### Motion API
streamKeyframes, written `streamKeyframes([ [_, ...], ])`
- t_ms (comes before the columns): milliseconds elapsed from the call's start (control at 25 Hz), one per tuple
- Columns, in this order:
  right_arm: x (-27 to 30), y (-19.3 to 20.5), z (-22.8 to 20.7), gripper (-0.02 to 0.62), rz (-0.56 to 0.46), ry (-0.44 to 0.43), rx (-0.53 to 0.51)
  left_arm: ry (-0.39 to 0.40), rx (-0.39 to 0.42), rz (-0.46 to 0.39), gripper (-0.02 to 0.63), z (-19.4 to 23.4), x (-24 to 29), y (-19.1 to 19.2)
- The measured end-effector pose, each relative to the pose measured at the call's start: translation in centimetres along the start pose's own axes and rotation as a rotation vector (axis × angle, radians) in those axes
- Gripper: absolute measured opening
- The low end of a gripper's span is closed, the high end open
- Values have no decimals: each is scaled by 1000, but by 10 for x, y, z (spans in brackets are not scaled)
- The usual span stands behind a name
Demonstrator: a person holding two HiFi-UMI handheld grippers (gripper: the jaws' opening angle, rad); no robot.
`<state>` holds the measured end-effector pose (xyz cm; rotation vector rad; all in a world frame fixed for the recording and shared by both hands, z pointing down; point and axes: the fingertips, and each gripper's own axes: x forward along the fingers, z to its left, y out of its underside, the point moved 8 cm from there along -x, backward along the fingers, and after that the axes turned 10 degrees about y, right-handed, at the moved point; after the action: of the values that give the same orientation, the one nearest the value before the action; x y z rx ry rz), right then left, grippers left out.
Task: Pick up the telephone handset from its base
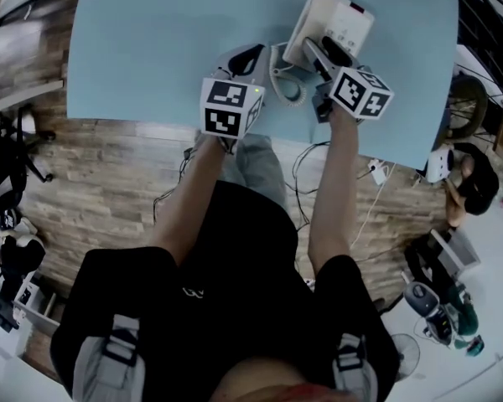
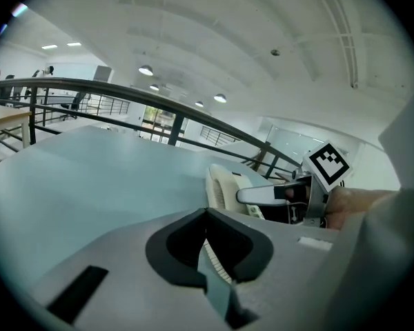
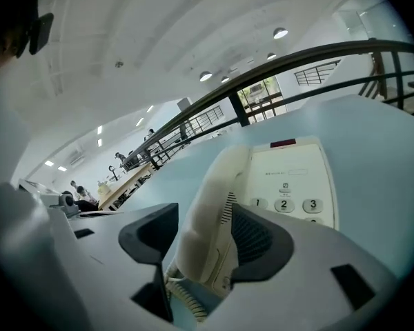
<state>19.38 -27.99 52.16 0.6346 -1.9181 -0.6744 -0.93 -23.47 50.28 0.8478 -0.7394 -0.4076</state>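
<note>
A white telephone base (image 1: 345, 19) (image 3: 293, 178) with number keys stands at the far side of the light blue table (image 1: 151, 48). Its cream handset (image 1: 308, 47) (image 3: 217, 185) lies in the cradle along the base's left side. My right gripper (image 1: 327, 55) (image 3: 207, 234) is open, with the handset's lower end between the jaws; the left pad (image 3: 152, 236) stands clear of it. My left gripper (image 1: 250, 57) (image 2: 207, 216) hovers just left of the phone, its fingertips together and empty. Through them I see the coiled cord (image 2: 217, 264) (image 1: 289, 86).
The table's near edge (image 1: 159, 126) runs just below both grippers, with wooden floor and loose cables (image 1: 306, 162) beyond it. Bags and gear (image 1: 440, 304) lie on the floor at the right. A dark railing (image 3: 297, 64) runs behind the table.
</note>
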Motion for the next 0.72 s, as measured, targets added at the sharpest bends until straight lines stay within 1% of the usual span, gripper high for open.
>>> streamKeyframes([
  [160, 13, -7, 0, 231, 13, -25, 19, -14, -14, -6, 0, 5, 2, -1],
  [320, 21, -10, -1, 222, 22, -42, 47, -23, -28, -37, 0, 6, -1, -7],
  [400, 24, -10, -3, 199, 27, -51, 78, -39, -24, -49, 0, 7, -3, -9],
  [480, 24, -14, -2, 196, 22, -61, 117, -49, -30, -59, 0, 8, -5, -9],
  [520, 24, -15, -1, 167, 21, -63, 130, -53, -32, -61, 0, 9, -6, -9],
  [720, 23, -20, 4, 112, 21, -67, 170, -72, -32, -82, 0, 11, -11, -17],
])
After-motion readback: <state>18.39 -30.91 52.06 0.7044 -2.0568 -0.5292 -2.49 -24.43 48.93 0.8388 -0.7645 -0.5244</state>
